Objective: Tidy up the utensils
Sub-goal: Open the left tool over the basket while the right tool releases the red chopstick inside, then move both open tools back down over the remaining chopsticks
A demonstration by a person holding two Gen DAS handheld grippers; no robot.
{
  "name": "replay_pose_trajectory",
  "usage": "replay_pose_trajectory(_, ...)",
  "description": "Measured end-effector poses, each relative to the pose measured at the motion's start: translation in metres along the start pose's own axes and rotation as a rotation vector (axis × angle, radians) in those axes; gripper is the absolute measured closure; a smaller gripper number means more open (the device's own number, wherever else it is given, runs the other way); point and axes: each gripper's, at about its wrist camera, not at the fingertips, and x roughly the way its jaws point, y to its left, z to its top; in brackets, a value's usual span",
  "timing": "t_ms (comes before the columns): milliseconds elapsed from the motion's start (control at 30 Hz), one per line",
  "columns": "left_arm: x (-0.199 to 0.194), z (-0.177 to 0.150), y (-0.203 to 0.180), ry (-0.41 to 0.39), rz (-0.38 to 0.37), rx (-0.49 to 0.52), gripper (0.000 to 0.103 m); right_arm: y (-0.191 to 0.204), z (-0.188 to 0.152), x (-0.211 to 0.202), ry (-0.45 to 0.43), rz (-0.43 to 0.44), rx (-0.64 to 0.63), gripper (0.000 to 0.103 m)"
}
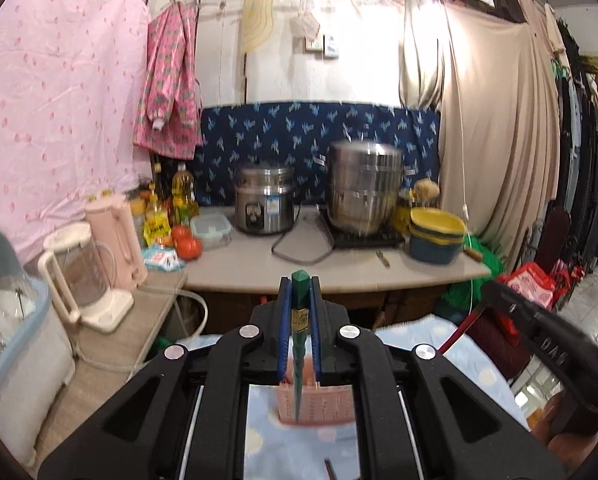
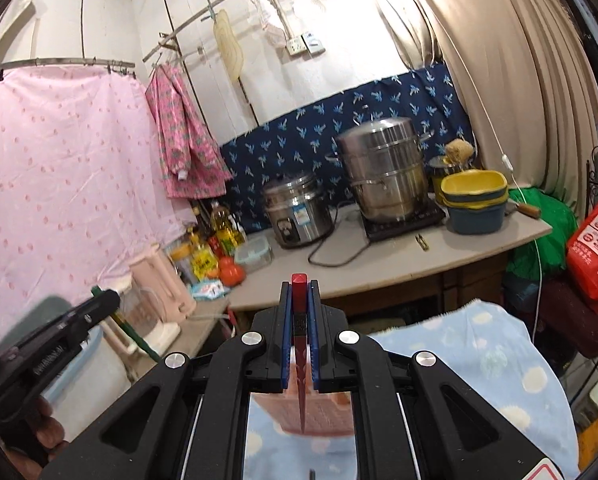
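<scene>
My left gripper (image 1: 299, 284) is shut on a green chopstick (image 1: 300, 320), which stands upright between the blue pads with its tip pointing down. Below it sits a pink perforated basket (image 1: 327, 404) on a light blue spotted cloth (image 1: 439, 344). My right gripper (image 2: 299, 286) is shut on a red chopstick (image 2: 300, 360), also upright, over the same pink basket (image 2: 327, 412). Each gripper shows in the other's view: the right one (image 1: 539, 320) at the right edge, the left one (image 2: 59, 340) at the lower left, held by a hand.
Behind the cloth (image 2: 479, 352) runs a grey counter (image 1: 339, 272) with a rice cooker (image 1: 265, 208), a tall steel steamer pot (image 1: 365, 188), stacked yellow and blue bowls (image 1: 437, 236), tomatoes, oil bottles and pink kettles (image 1: 115, 240). Clothes hang at the right.
</scene>
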Motion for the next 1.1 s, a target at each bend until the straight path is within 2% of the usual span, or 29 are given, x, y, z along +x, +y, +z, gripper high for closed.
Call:
replay_pose_trajectory(167,0.018,0.035,-0.002,-0.062,-0.005,0.002,0.095,0.002,0.019,0.031,-0.030,0.016,0.039,0.096)
replay_pose_trajectory(300,0.041,0.034,0.000,-0.052,-0.010,-0.009,0.095,-0.004,0.011,0.061,-0.006,0.006,0.060,0.096)
replay_pose_trajectory(433,0.076,0.007,0.006,-0.004,-0.010,-0.021,0.095,-0.016,-0.012,0.092,0.061,-0.015,0.066,0.096)
replay_pose_trajectory(667,0.128,-0.061,0.030,0.159,0.029,-0.073,0.095,-0.042,-0.061,0.122,0.186,-0.054,0.079,0.096)
replay_pose_trajectory(767,0.132,-0.082,0.039,0.195,0.048,-0.097,0.094,-0.047,-0.072,0.119,0.196,-0.059,0.086,0.091)
replay_pose_trajectory(800,0.132,-0.088,0.041,0.206,0.056,-0.107,0.093,-0.048,-0.075,0.117,0.194,-0.063,0.088,0.085)
replay_pose_trajectory(867,0.132,-0.099,0.044,0.229,0.082,-0.120,0.082,-0.048,-0.079,0.112,0.191,-0.081,0.081,0.077)
replay_pose_trajectory(933,0.130,-0.107,0.047,0.242,0.124,-0.136,0.045,-0.047,-0.083,0.105,0.190,-0.095,0.067,0.068)
replay_pose_trajectory(1000,0.123,-0.115,0.048,0.237,0.161,-0.141,0.040,-0.046,-0.088,0.097,0.184,-0.108,0.050,0.064)
replay_pose_trajectory(1100,0.118,-0.125,0.046,0.266,0.172,-0.129,0.040,-0.044,-0.096,0.082,0.181,-0.114,0.036,0.063)
